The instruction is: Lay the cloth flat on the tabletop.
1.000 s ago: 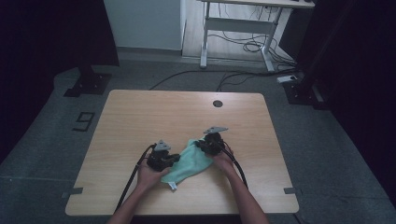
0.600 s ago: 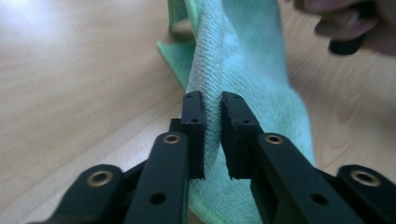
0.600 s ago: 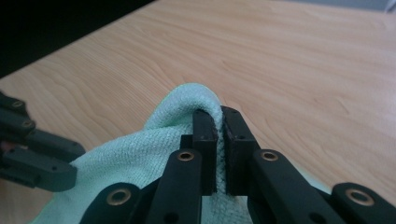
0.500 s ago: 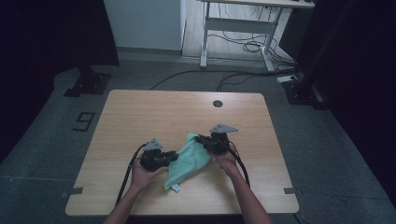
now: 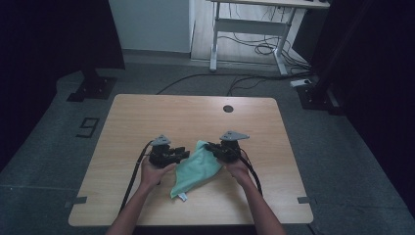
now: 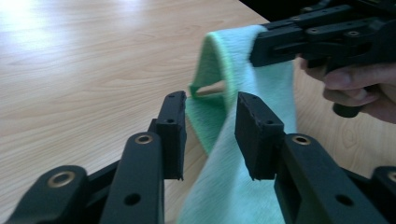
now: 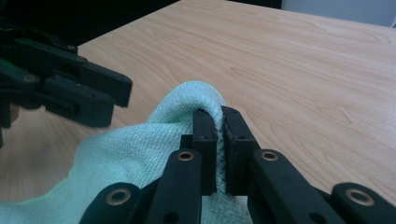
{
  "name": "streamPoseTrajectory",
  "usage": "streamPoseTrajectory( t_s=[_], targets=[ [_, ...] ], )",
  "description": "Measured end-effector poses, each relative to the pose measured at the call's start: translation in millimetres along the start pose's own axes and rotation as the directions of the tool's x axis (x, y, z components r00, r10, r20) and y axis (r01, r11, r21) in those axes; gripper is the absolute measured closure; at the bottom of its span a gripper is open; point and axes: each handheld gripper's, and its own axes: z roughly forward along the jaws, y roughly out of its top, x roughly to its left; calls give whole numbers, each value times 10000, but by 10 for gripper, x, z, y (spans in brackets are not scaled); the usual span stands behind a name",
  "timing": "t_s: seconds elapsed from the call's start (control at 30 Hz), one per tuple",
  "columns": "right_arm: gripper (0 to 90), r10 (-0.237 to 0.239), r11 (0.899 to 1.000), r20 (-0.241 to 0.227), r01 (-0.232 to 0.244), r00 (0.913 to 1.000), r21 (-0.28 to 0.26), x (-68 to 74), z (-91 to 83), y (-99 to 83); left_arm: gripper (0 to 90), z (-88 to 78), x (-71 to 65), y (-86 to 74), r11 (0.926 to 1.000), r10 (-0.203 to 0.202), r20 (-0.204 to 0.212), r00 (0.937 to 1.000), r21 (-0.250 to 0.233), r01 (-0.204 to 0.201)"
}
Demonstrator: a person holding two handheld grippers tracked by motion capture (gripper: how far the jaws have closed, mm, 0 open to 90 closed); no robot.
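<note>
On the floor left of the table [image 5: 147, 117] a dark stand foot [image 5: 93, 88] sits beside a "9" mark [image 5: 87, 127] on the grey carpet. The light wooden tabletop has a small round hole [image 5: 227, 108] near its far edge, and nothing on it stands between the grippers and the cloth. Behind the table, toward the right, a white desk frame [image 5: 244, 29] stands over loose cables [image 5: 254, 49], and another dark stand foot [image 5: 315, 95] sits at the right.

The left gripper [image 5: 183, 154] comes in from the near left, forearm rising from the bottom edge, hand wrapped round the body, jaws pointing right toward the cloth. Its jaws have just been opening; in the left gripper view [image 6: 208, 126] they stand apart with a clear gap, and the green cloth [image 6: 233, 154] runs up between them without either pad pressing on it.

The green cloth [image 5: 198, 166] lies near the middle of the table's near half, between the two hands. Its top corner is lifted at the right gripper and the rest hangs down and left to a corner with a small white tag [image 5: 182, 197] resting on the wood.

The right gripper [image 5: 209, 146] points left, hand behind it and forearm angling in from the bottom right. In the right gripper view [image 7: 220, 116] its jaws are pinched tight on a raised fold of the cloth [image 7: 154, 144].
</note>
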Motion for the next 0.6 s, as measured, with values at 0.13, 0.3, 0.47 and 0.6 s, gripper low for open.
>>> streamPoseTrajectory(
  t_s=[0.13,0.3,0.47,0.6],
  targets=[
    [851,55,10000,36,-56,10000,67,-3,46,-14,611,125,-51,39,9997,-28,131,9999,256,25],
    [851,-40,10000,-118,40,9999,6,20,42,-11,611,161,-45,98,9998,-15,165,9999,204,12],
    [851,-77,10000,-128,77,9999,-27,0,16,-22,648,129,17,133,9998,-211,64,9998,42,211],
    [851,-89,9999,-215,87,9997,-86,10,34,-25,694,181,23,123,9994,-298,251,9992,205,293]
  ],
)
